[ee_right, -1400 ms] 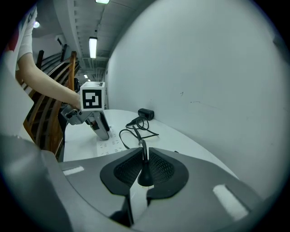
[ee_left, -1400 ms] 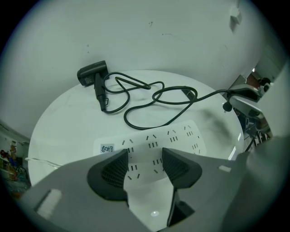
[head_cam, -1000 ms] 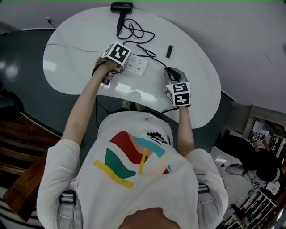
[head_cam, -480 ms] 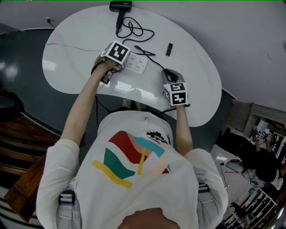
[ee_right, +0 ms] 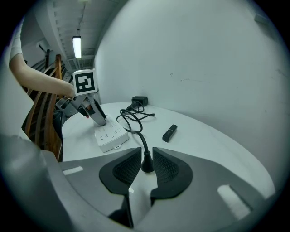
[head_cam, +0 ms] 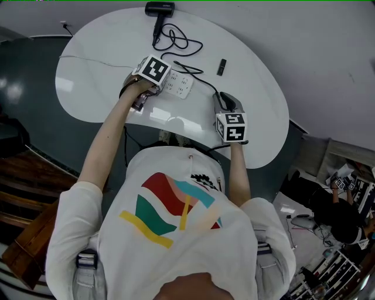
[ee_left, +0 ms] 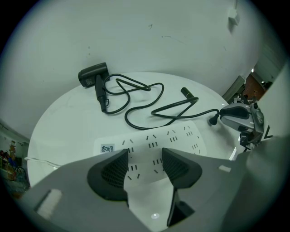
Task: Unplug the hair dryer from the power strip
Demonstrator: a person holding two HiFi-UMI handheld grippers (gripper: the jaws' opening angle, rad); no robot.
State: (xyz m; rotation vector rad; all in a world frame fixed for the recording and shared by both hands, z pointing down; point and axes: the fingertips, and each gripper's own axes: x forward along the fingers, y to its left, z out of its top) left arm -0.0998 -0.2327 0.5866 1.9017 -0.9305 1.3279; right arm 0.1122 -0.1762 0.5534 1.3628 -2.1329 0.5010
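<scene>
The white power strip (head_cam: pixel 179 86) lies mid-table, and my left gripper (head_cam: pixel 157 85) stands steeply down on its near end, jaws open, nothing between the pads (ee_left: pixel 113 168). The strip (ee_left: pixel 158 140) shows no plug in its sockets. My right gripper (head_cam: pixel 225 101) is right of the strip, holding the black plug (ee_right: pixel 147 166) upright between its jaws. Those jaws are opening and the pads look just off the plug. The black cord (head_cam: pixel 181 41) loops back to the black hair dryer (head_cam: pixel 159 9) at the far edge.
A small black stick-shaped object (head_cam: pixel 222 67) lies on the table right of the cord. The white oval table (head_cam: pixel 88 70) ends close to both hands. A thin white cable (head_cam: pixel 99 60) runs across its left part. A wall rises behind the table.
The right gripper has shifted slightly over the table with the plug between its jaws. The left gripper and the power strip stay where they were.
</scene>
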